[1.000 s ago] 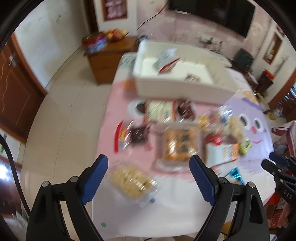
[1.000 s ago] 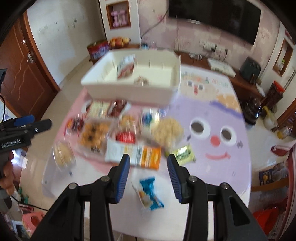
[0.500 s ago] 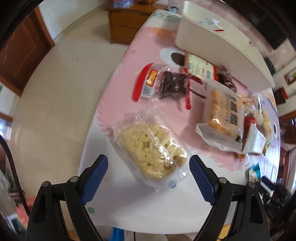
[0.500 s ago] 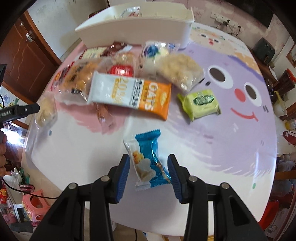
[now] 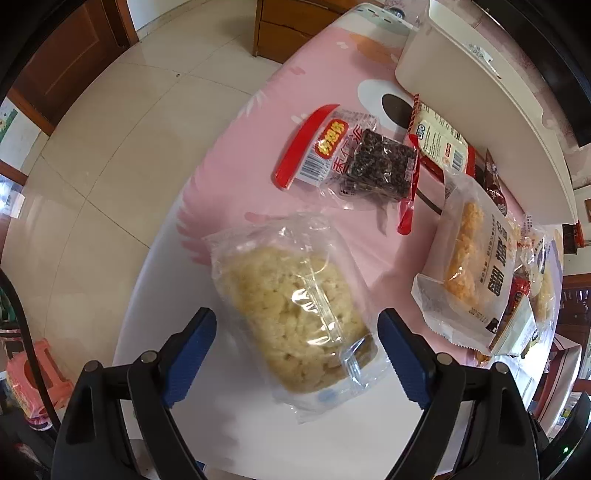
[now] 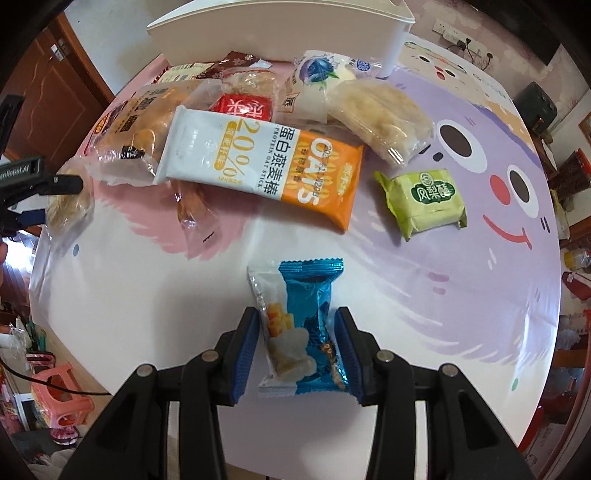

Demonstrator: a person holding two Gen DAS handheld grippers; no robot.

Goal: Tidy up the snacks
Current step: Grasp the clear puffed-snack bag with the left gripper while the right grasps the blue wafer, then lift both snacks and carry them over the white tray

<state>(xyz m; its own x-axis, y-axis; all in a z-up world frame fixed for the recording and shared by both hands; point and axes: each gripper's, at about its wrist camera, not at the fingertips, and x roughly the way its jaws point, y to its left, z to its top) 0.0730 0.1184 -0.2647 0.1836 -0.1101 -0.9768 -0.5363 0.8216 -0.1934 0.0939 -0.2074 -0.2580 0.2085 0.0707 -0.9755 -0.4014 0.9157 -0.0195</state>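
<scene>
Both tongs straddle their targets. My right gripper (image 6: 297, 350) has its pads just beside the small blue foil snack packet (image 6: 304, 328) at the near table edge, but I cannot tell whether they pinch it. My left gripper (image 5: 297, 356) gapes wide around the clear bag of pale puffed-rice cake (image 5: 295, 314), not touching. Farther off, the overlapping snack heap hides its lower packets, and the white plastic bin (image 6: 280, 33), likely their destination, shows only its wall.

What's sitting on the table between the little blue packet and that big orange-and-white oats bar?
Nothing: in the right wrist view, only bare white tablecloth separates the blue snack packet from the oats bar. The right gripper brackets that packet.
</scene>
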